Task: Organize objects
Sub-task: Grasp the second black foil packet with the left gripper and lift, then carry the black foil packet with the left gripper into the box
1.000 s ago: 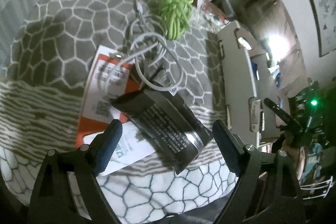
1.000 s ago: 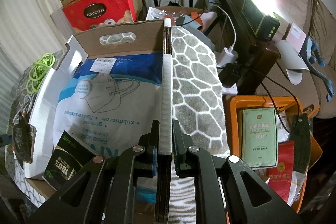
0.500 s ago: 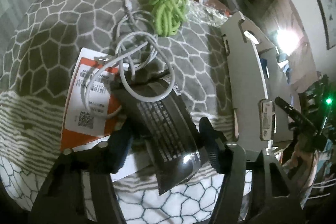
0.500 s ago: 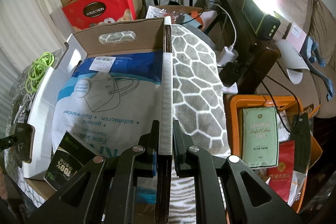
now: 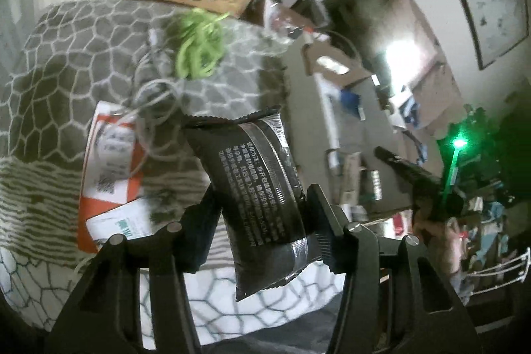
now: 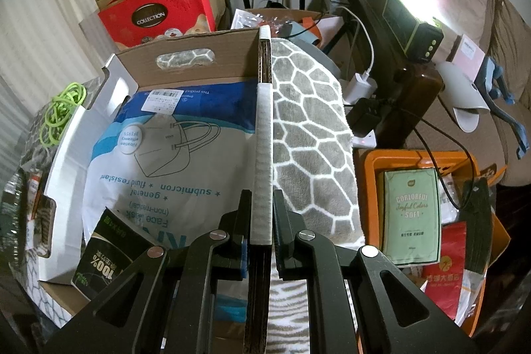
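Left wrist view is motion-blurred: the grey patterned blanket [image 5: 66, 55], white cable [image 5: 156, 108] and green cord bundle [image 5: 199, 45] are soft, and the label print on the orange-and-white packet [image 5: 109, 161] is unreadable. The black pouch [image 5: 259, 188] hides part of that packet, and its lower corner is covered by the right-hand finger.

Left gripper [image 5: 262, 214] has just been closing; its pads press both sides of the pouch, which is lifted clear of the blanket. Pouch long axis runs roughly along the fingers, crimped end away from camera, tilted to the upper left.

Right gripper [image 6: 262, 221] is clamped tight on the cardboard box wall [image 6: 262, 138].

Only the right wrist view shows the box interior: face mask bag [image 6: 172, 155], a second black pouch [image 6: 106, 251], plus the orange bin [image 6: 371, 161] beside it. Only the left view shows the held pouch.
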### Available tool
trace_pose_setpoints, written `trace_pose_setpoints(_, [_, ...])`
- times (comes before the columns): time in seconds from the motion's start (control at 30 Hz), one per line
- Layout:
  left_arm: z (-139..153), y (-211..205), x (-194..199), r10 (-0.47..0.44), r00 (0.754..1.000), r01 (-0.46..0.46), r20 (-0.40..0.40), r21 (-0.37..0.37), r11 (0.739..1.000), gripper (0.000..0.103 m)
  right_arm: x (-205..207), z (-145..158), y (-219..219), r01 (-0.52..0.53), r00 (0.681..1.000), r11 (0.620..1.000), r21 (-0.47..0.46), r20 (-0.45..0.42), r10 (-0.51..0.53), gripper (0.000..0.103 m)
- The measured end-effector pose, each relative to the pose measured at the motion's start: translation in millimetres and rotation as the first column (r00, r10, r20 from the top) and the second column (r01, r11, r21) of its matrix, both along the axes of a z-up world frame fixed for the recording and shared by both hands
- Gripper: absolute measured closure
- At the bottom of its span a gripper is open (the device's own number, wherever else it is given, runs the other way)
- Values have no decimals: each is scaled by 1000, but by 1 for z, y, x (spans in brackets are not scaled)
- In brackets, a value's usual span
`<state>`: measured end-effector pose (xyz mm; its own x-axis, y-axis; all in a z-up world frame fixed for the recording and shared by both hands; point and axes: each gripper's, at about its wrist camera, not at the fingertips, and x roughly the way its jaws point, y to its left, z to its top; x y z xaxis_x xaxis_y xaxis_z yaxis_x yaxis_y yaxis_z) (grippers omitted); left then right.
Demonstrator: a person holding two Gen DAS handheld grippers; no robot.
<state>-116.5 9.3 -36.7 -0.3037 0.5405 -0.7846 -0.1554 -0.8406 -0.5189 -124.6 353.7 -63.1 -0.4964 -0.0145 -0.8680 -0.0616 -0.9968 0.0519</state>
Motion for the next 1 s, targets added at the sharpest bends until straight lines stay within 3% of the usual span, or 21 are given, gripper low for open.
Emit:
trace_pose_setpoints(0.17, [25, 26, -1, -62, 997, 63, -52, 24, 998, 54, 0, 0, 0, -1, 1000, 1000, 2, 0, 1, 93])
trace_pose_setpoints(0.3, [35, 62, -9, -134, 988, 134, -80, -8, 991, 54, 0, 0, 0, 0, 1000, 1000, 2, 1, 0, 93])
trace_pose_setpoints(0.57, [20, 131, -27, -263, 962, 244, -77, -192, 951, 54, 0, 0, 0, -3, 1000, 1000, 2, 1, 3, 93])
trace_pose_setpoints(0.77, [13, 166, -24, -350, 932, 288, -96, -389, 875, 54, 0, 0, 1, -2, 1000, 1000, 0, 0, 2, 93])
trace_pose_setpoints(1.0, [4, 182, -24, -367, 926, 304, -84, -411, 860, 54, 0, 0, 0, -1, 1000, 1000, -1, 1, 1, 93])
